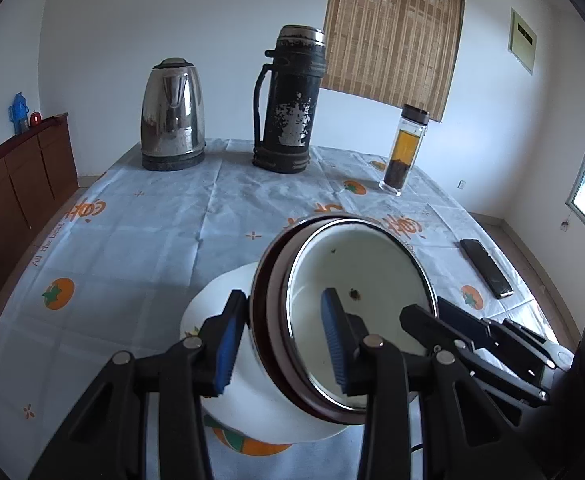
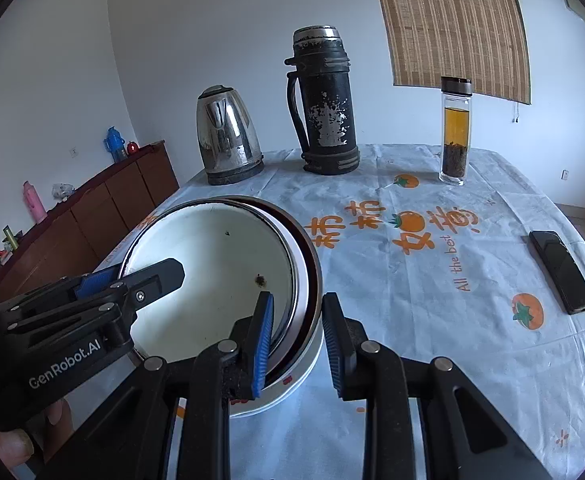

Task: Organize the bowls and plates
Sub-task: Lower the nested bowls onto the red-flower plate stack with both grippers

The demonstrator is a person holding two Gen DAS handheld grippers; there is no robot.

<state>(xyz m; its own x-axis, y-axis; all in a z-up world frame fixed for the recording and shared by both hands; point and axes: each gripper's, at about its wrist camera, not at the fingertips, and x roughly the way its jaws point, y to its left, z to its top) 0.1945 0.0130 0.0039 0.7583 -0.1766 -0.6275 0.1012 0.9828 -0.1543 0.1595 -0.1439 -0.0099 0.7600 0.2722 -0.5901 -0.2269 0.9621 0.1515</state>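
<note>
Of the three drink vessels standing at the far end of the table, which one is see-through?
The glass bottle with the dark cap, rightmost of the three: amber liquid and dark leaves show through it. The steel kettle and the worn black flask are opaque.

On the desk (image 2: 432,320) with its pale orange-fruit-printed cloth, counted around the one tall worn black vacuum flask (image 2: 324,104): one shiny steel electric kettle (image 2: 228,136) to its left, one clear glass tea bottle (image 2: 455,132) to its right, and one black phone (image 2: 560,272) further right and nearer the camera. In front of the flask are nested dishes: one white enamel bowl (image 2: 212,264), at least one dark-rimmed dish (image 2: 310,280) around it, and one white bowl (image 1: 212,304) beneath. Two black grippers with blue-padded fingers (image 2: 264,336) appear.
</note>
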